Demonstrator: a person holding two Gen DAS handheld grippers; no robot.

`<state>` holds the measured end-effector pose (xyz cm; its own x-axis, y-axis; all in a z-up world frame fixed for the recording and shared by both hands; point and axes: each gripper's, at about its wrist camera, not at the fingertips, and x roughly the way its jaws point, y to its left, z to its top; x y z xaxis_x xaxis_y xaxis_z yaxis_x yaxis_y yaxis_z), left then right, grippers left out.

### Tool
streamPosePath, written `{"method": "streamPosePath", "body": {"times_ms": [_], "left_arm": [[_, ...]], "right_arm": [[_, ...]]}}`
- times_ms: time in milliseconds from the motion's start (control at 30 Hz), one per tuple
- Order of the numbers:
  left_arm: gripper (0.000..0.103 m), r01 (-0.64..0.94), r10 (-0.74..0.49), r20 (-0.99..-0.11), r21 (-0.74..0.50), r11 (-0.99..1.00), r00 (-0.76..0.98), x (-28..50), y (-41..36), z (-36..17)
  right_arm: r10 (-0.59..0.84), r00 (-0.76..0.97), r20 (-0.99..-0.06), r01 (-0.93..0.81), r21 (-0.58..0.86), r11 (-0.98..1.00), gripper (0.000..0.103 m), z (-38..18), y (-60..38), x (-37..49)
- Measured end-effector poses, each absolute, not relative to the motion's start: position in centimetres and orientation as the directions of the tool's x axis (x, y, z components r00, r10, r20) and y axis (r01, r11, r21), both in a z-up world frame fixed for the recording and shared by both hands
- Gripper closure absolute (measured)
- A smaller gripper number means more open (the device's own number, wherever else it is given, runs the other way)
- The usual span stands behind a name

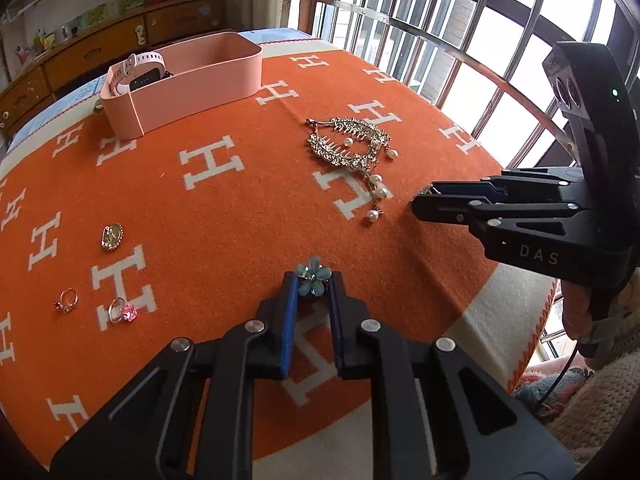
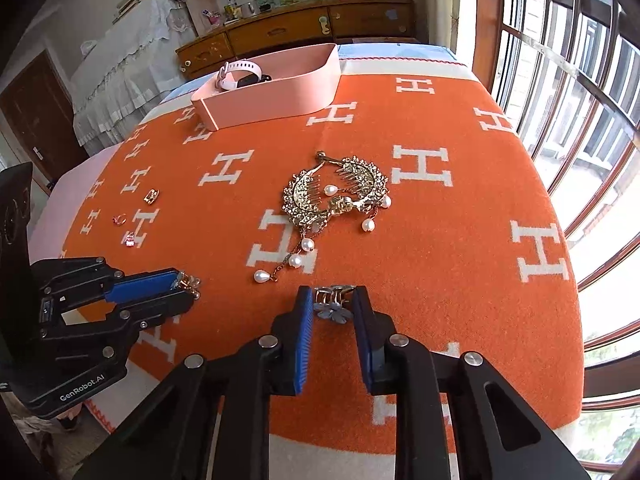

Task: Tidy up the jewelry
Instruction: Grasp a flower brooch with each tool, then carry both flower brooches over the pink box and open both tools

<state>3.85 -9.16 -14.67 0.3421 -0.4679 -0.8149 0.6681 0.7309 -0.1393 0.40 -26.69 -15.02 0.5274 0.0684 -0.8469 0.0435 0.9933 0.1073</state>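
With only a pink watch (image 1: 136, 70) stowed in the pink box (image 1: 200, 80), a blue flower clip (image 1: 313, 279) is gripped by the left gripper (image 1: 313, 280) and a second flower clip (image 2: 334, 304) by the right gripper (image 2: 333, 300), while the gold pearl combs (image 1: 352, 144), brooch (image 1: 111, 236) and two rings (image 1: 66, 300) remain on the orange blanket (image 1: 240, 208).

Both tilted steeply downward, the left gripper (image 1: 313, 280) and right gripper (image 2: 334, 300) have their jaws nearly together.
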Motion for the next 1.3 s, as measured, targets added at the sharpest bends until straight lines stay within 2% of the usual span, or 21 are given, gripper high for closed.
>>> {"method": "streamPosePath", "body": {"times_ms": [300,633,933,1100,1300], "left_arm": [[0.091,0.621,-0.461,-0.815,-0.167,0.766,0.350,4.8,-7.5,-12.1],[0.091,0.529,-0.359,-0.809,-0.071,0.845,0.465,9.6,-5.0,-4.7],[0.091,0.442,-0.288,-0.737,0.017,0.897,0.612,16.8,-5.5,1.9],[0.091,0.405,-0.262,-0.730,0.021,0.914,0.631,20.9,-6.8,2.2],[0.090,0.376,-0.233,-0.765,0.013,0.927,0.601,25.1,-9.0,-1.0]], "right_arm": [[0.123,0.540,-0.833,-0.038,0.122,0.992,0.083,-12.4,-24.7,-0.1],[0.188,0.627,-0.756,-0.149,0.120,0.981,0.083,-2.4,-22.8,3.4],[0.248,0.678,-0.692,-0.137,0.213,0.967,0.083,6.5,-24.0,12.3],[0.270,0.671,-0.690,-0.094,0.281,0.955,0.083,7.2,-25.0,17.6],[0.270,0.634,-0.725,-0.034,0.322,0.946,0.083,3.8,-25.8,23.5]]}}
